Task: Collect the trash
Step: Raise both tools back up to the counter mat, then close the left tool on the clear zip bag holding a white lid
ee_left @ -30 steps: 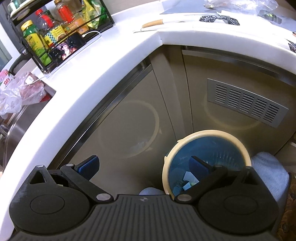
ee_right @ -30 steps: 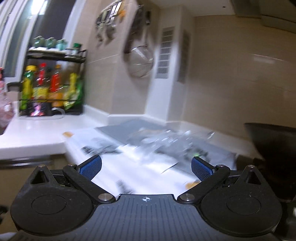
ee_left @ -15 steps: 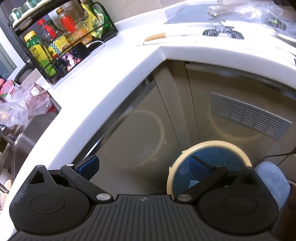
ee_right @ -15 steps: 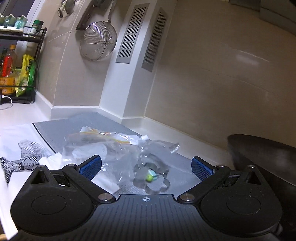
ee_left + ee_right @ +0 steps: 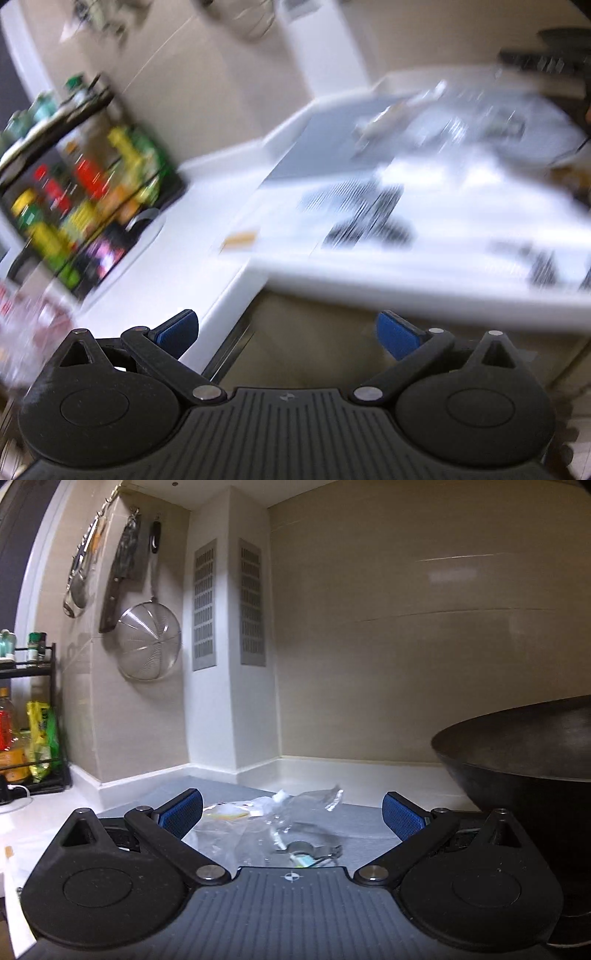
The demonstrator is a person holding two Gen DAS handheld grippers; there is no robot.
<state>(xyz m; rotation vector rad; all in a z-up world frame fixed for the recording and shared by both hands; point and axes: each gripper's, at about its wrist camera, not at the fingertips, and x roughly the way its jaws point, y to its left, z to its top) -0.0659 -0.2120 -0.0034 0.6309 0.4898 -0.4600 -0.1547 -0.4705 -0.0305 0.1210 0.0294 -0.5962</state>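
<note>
While the right gripper (image 5: 291, 808) hung low over the counter (image 5: 44, 823), its two blue pads spread wide and holding nothing, the trash (image 5: 266, 823) lay just ahead between them on a grey mat (image 5: 229, 792). It was a crumpled heap of clear plastic wrapping, glossy and see-through, with a white torn tab sticking up, a yellow strip on its left side, and a small green and white scrap near a round metal piece at its near edge. No writing on it could be read. A dark wok (image 5: 524, 768) stood just to the right of the heap. On the wall hung one round wire strainer (image 5: 149, 642), beside two grey vent grilles (image 5: 228, 605).

The left gripper (image 5: 288, 328) was likewise wide open and empty, off the counter edge. Its view was heavily blurred; the rack of bottles (image 5: 85, 192) showed only as colour smears, so neither labels nor a count could be made out. The plastic (image 5: 443, 122) appeared far across the counter as a pale streak.
</note>
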